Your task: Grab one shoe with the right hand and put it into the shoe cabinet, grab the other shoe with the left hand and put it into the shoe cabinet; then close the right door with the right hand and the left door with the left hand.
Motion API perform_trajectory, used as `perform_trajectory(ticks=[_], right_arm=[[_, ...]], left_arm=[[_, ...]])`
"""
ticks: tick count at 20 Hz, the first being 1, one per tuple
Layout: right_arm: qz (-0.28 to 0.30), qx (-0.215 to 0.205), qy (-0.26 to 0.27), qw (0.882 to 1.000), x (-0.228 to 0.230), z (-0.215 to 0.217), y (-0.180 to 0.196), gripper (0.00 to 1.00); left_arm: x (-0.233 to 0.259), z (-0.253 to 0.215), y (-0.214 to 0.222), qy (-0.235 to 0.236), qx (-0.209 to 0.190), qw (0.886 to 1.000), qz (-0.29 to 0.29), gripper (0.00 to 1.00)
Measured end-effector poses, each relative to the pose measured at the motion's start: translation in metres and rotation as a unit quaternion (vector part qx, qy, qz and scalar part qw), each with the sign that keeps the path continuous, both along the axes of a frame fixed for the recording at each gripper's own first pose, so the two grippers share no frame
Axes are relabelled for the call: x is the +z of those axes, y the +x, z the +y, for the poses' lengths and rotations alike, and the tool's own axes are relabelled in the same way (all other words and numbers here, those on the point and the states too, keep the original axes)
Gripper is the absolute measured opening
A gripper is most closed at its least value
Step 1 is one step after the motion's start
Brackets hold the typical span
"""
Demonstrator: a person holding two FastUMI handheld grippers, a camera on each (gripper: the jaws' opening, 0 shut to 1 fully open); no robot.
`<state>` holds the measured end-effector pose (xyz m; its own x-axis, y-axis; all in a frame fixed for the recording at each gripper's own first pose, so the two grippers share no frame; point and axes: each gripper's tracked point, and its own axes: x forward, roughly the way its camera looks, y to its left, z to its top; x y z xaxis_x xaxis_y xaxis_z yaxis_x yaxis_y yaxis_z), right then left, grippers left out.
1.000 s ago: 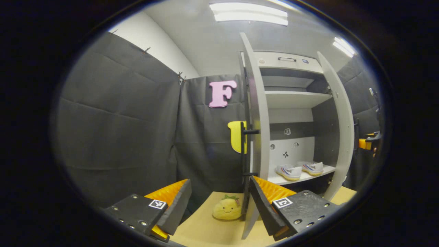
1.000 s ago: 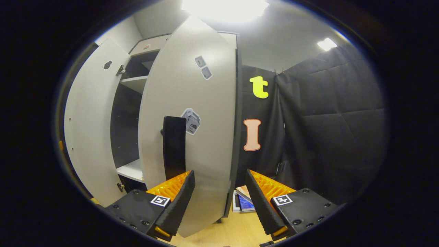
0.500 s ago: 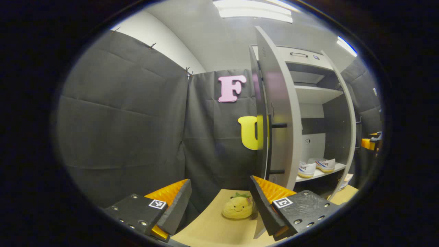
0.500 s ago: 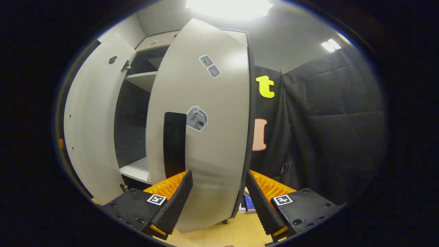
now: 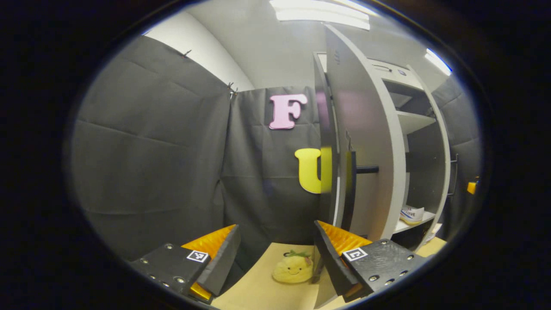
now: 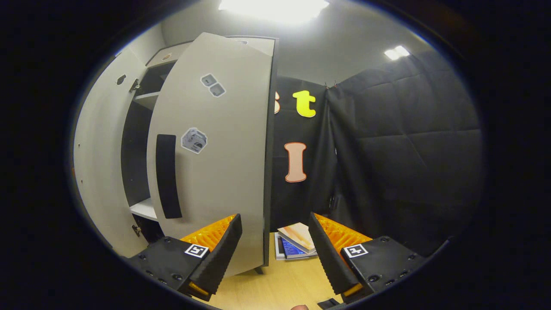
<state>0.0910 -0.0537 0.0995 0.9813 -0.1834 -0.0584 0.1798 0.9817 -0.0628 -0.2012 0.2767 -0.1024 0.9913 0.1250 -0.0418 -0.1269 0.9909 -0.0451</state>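
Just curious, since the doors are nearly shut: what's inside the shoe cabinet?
Through the gap, one white shoe sits on the lower shelf, with a bare shelf above. The left door covers the rest, so the second shoe cannot be confirmed.

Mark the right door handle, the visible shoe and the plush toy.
right door handle [image 6: 167, 175], right gripper view, middle of the black bar.
shoe [image 5: 412, 214], left gripper view, its white side, on the shelf.
plush toy [image 5: 294, 269], left gripper view, its yellow face.
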Motion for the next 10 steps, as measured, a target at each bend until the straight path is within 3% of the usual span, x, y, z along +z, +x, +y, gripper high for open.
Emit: perform_trajectory(ticks=[2, 10], right_arm=[[0.002, -0.006, 0.002, 1.0, -0.004, -0.012, -0.003, 0.98], [0.009, 0.014, 0.017, 1.0, -0.015, -0.018, 0.006, 0.98]], left_arm=[[0.004, -0.001, 0.001, 0.018, 0.008, 1.0, -0.004, 0.94], [0.005, -0.024, -0.003, 0.01, 0.007, 1.0, 0.006, 0.94]])
